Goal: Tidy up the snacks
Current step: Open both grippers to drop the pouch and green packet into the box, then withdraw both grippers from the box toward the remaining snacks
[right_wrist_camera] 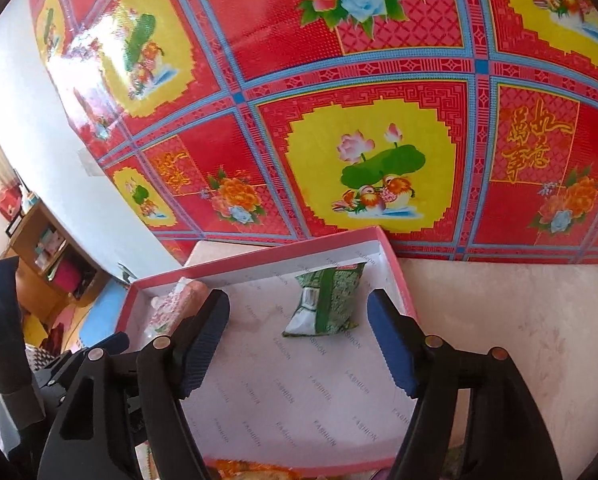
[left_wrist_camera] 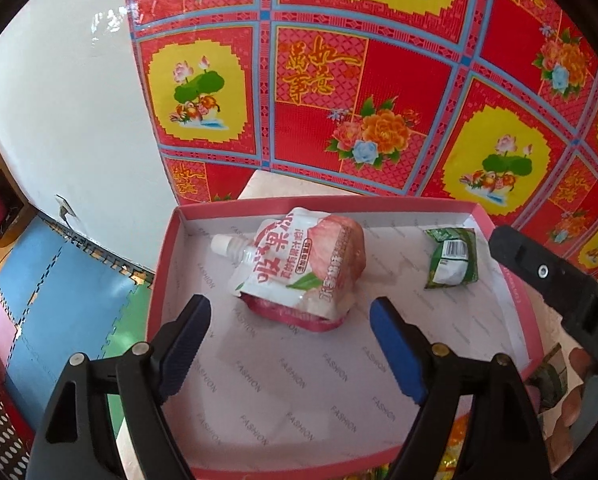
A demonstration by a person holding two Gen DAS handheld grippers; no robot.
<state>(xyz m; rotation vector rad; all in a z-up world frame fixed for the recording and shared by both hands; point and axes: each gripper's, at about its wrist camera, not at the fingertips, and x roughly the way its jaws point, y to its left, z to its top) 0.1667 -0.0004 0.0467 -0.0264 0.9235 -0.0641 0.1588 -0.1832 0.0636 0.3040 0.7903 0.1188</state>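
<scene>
A shallow pink box lined with white paper holds two snacks. A pink-and-white spouted jelly pouch lies in its far left part, a small green packet at its far right. My left gripper hangs open just above and short of the pouch, touching nothing. In the right wrist view the green packet lies flat on the paper, and my right gripper stands open around and above it, pads clear of it. The pouch peeks out behind the left finger. The box rim runs along the back.
A red, yellow and blue floral sheet rises right behind the box. The box sits on a beige surface. Foam floor mats lie below at the left. The other gripper's black body reaches in from the right.
</scene>
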